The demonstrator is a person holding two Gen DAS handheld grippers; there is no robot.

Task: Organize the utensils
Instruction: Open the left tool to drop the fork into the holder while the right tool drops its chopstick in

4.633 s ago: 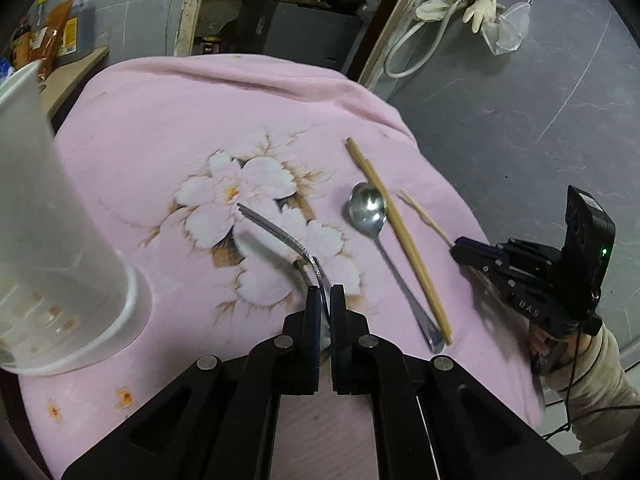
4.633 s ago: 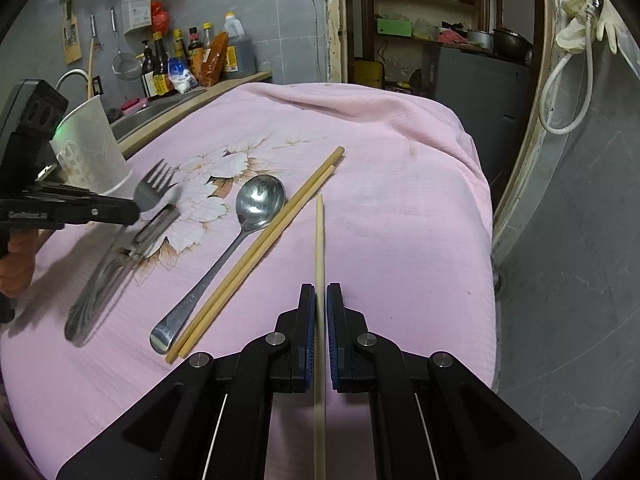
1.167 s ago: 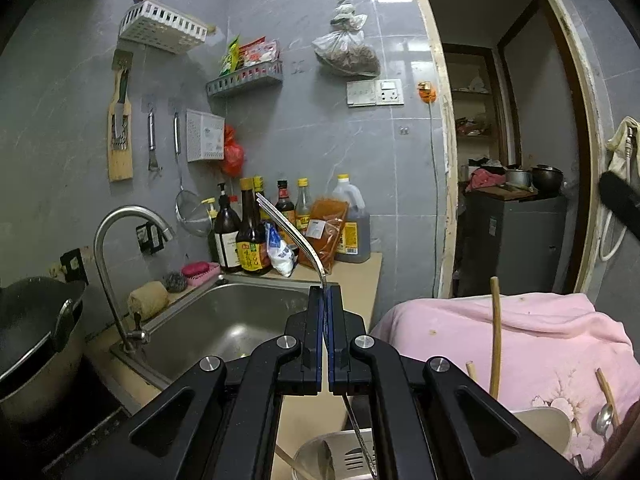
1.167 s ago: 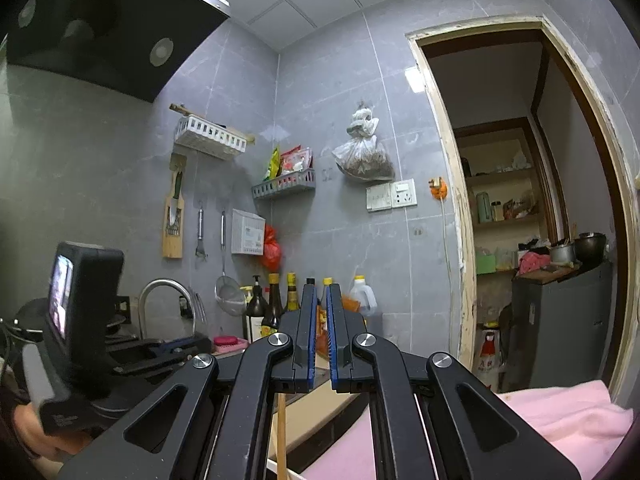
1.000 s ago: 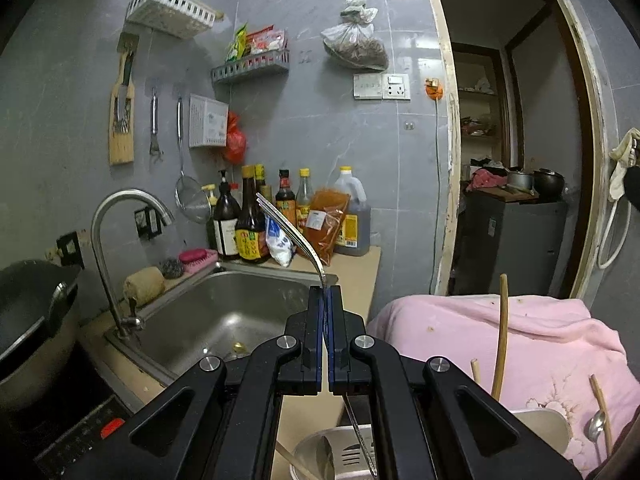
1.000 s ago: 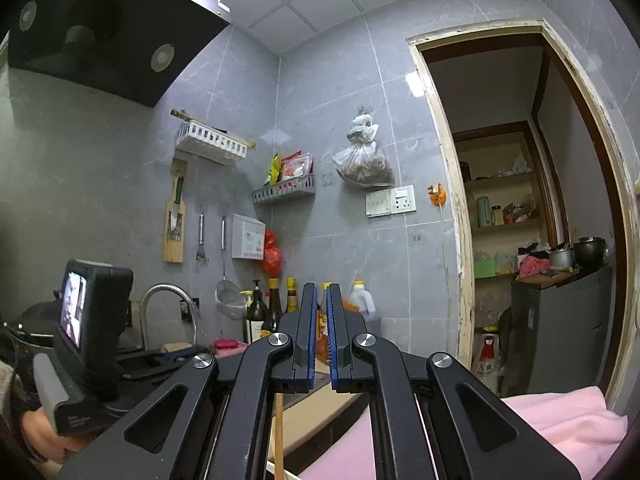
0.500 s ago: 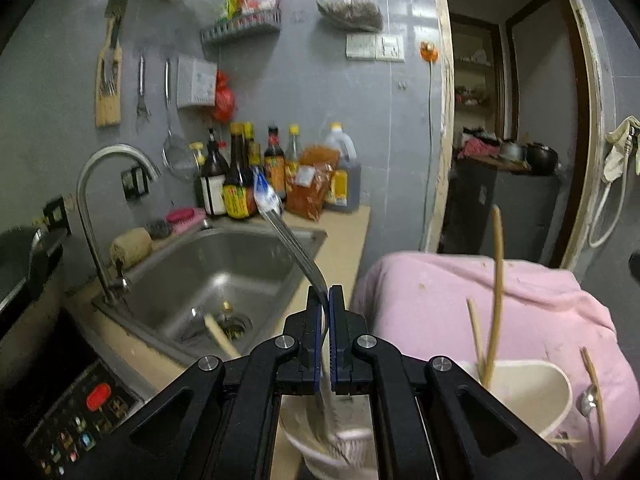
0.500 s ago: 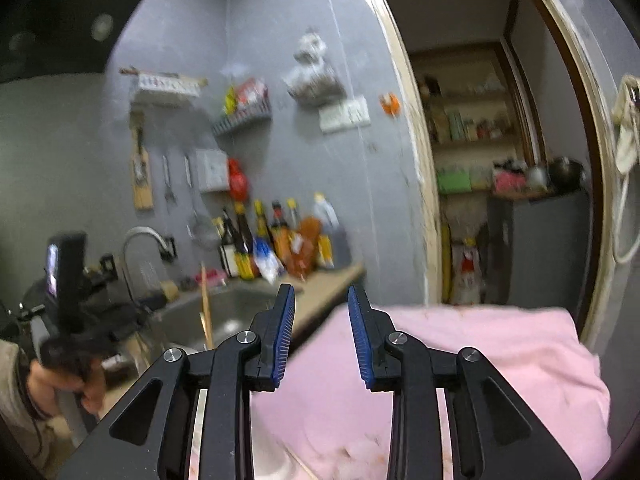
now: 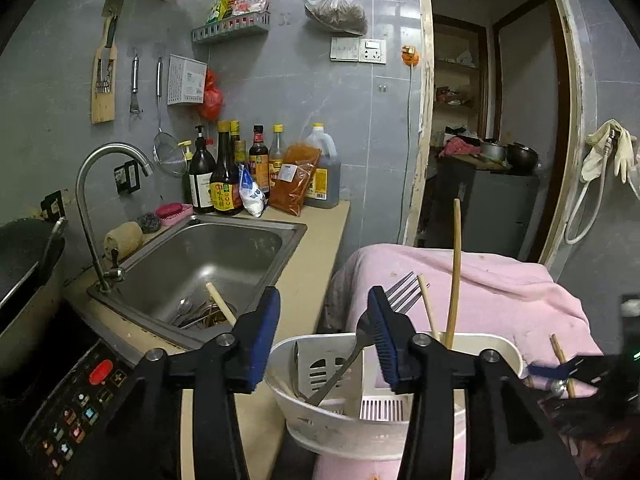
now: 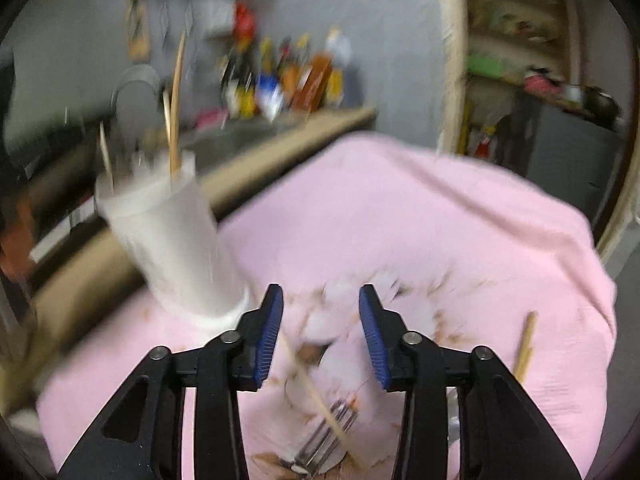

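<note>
My left gripper (image 9: pixel 323 334) is open and empty just above the white utensil holder (image 9: pixel 320 424). A metal fork (image 9: pixel 360 336) leans inside it, tines up, beside upright wooden chopsticks (image 9: pixel 454 272). My right gripper (image 10: pixel 320 332) is open and empty above the pink cloth (image 10: pixel 400 220). In that blurred view the holder (image 10: pixel 176 240) stands to the left with chopsticks (image 10: pixel 176 104) in it. A second fork (image 10: pixel 324 440) and a loose chopstick (image 10: pixel 308 384) lie on the cloth below the jaws. Another chopstick (image 10: pixel 526 344) lies at the right.
A steel sink (image 9: pixel 208 264) with utensils in it and a tap (image 9: pixel 92 208) sit left of the holder. Sauce bottles (image 9: pixel 240 176) line the counter's back. An induction cooker (image 9: pixel 80 400) is at the lower left. A doorway (image 9: pixel 492 128) opens at the right.
My left gripper opened and let the fork drop into the holder. My right gripper opened wider, having left its chopstick in the holder, and swung down over the cloth.
</note>
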